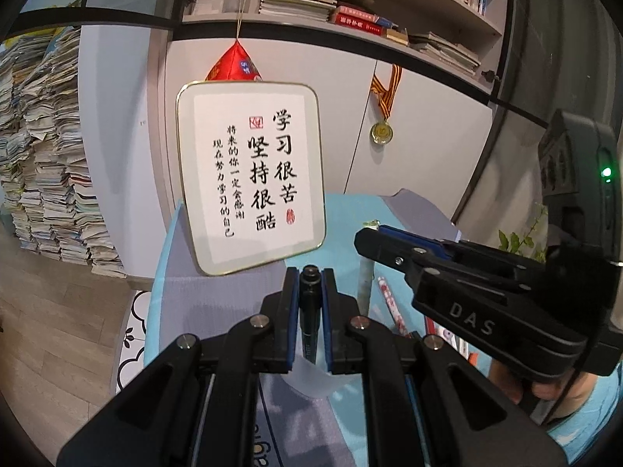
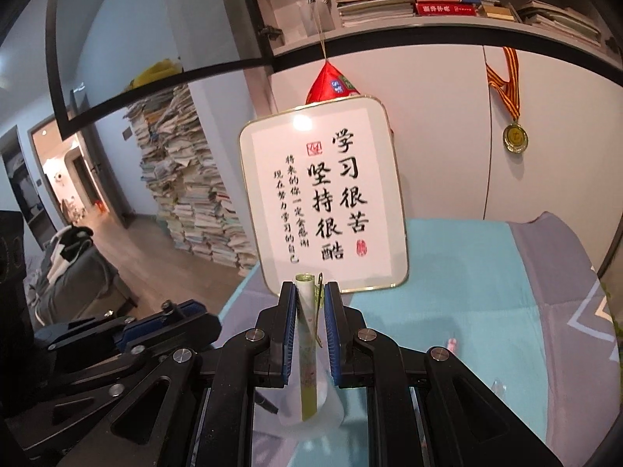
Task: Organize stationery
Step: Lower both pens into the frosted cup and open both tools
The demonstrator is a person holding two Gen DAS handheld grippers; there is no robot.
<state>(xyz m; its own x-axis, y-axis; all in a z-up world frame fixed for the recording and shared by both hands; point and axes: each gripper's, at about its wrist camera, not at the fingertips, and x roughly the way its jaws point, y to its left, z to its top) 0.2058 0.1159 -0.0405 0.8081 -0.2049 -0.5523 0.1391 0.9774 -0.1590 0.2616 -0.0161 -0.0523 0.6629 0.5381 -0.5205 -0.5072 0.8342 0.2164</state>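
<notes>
Black pen [image 1: 310,303] clamped upright in the left gripper [image 1: 310,292], over a translucent cup [image 1: 311,379]; yellow-green pen [image 2: 307,334] pinched in the right gripper [image 2: 309,311] above that cup [image 2: 311,408]. Only the left view catches loose pens [image 1: 393,307] on the blue cloth [image 1: 218,311] and "DAS" on the right gripper's body. Behind stands a calligraphy plaque [image 2: 323,198]

black pen [image 1: 310,303], yellow-green pen [image 2: 307,350], turquoise cloth [image 2: 467,272]

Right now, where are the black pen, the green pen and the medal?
black pen [image 1: 310,303], left wrist view, its barrel.
green pen [image 2: 306,334], right wrist view, its barrel.
medal [image 2: 515,137], right wrist view, its gold disc.
</notes>
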